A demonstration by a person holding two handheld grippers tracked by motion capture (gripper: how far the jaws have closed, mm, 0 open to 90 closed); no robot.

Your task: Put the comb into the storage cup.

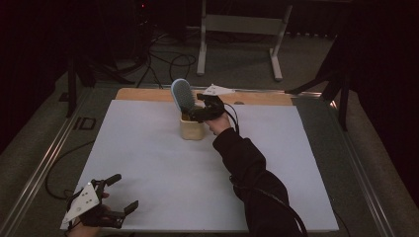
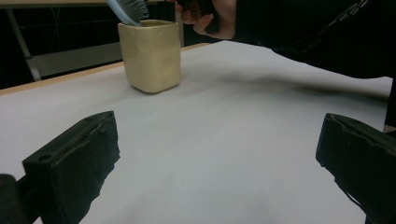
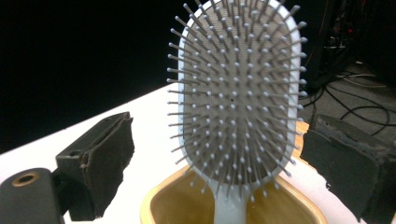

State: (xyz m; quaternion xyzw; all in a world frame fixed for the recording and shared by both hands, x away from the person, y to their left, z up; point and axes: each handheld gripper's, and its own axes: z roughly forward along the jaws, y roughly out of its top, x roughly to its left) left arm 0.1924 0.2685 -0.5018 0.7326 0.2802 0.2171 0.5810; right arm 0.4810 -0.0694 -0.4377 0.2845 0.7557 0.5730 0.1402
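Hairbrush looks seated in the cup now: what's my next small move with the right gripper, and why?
Probably draw the right gripper straight back. The hairbrush stands handle-down in the yellow cup, and the jaws stand wide on either side without touching it, so it looks released.

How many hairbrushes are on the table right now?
1. The hairbrush stands handle-down in the cream cup near the table's far edge, between the open jaws of the right gripper. The cup's inside is only partly visible.

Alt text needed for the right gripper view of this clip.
A pale blue hairbrush stands handle-down in a yellowish cup, bristles facing the camera. The right claw is open, its black jaws either side of the brush, not touching it.
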